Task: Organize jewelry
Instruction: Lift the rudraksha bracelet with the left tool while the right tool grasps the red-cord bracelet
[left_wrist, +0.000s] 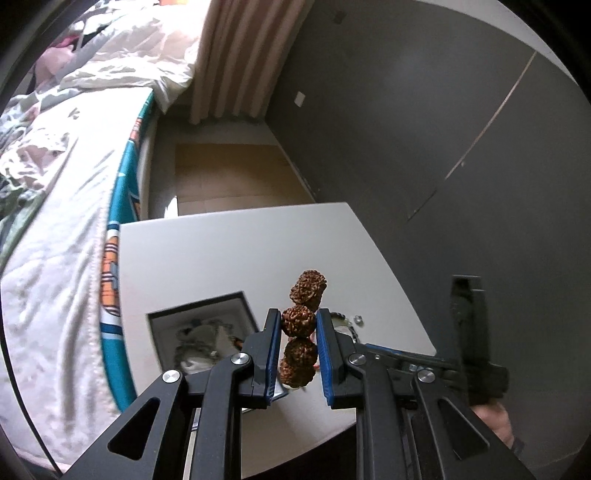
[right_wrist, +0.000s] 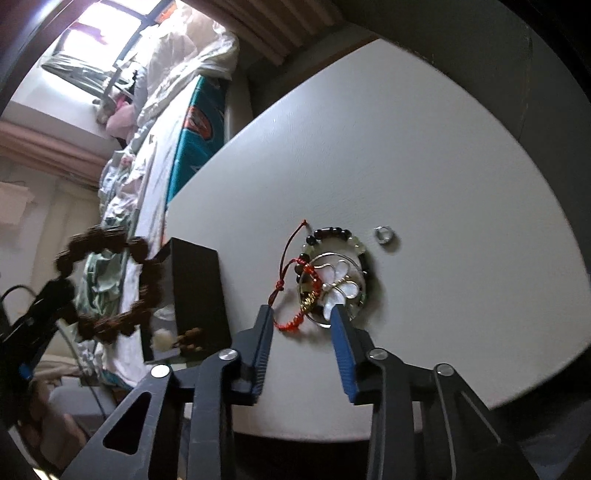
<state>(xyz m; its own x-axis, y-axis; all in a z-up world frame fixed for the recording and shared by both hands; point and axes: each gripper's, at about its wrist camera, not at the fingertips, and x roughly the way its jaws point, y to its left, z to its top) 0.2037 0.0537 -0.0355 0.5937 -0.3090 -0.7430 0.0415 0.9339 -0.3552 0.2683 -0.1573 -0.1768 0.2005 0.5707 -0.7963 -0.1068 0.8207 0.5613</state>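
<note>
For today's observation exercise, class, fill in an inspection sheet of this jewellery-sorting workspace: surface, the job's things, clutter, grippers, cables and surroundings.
Surface: white table, mostly bare.
Job's things: brown knobbly-bead bracelet held in the air; black open jewellery box with pieces inside; a pile of the red braided cord bracelet, dark-and-pale bead bracelet and gold wire flower hoop; small silver ring lying apart.
Clutter: nothing seen.
Grippers: left hand-held gripper shut on the brown bracelet; right hand-held gripper open, fingertips either side of the pile.
Cables: thin black cable by the left gripper.
Surroundings: unmade bed, striped curtain, grey wall.
</note>
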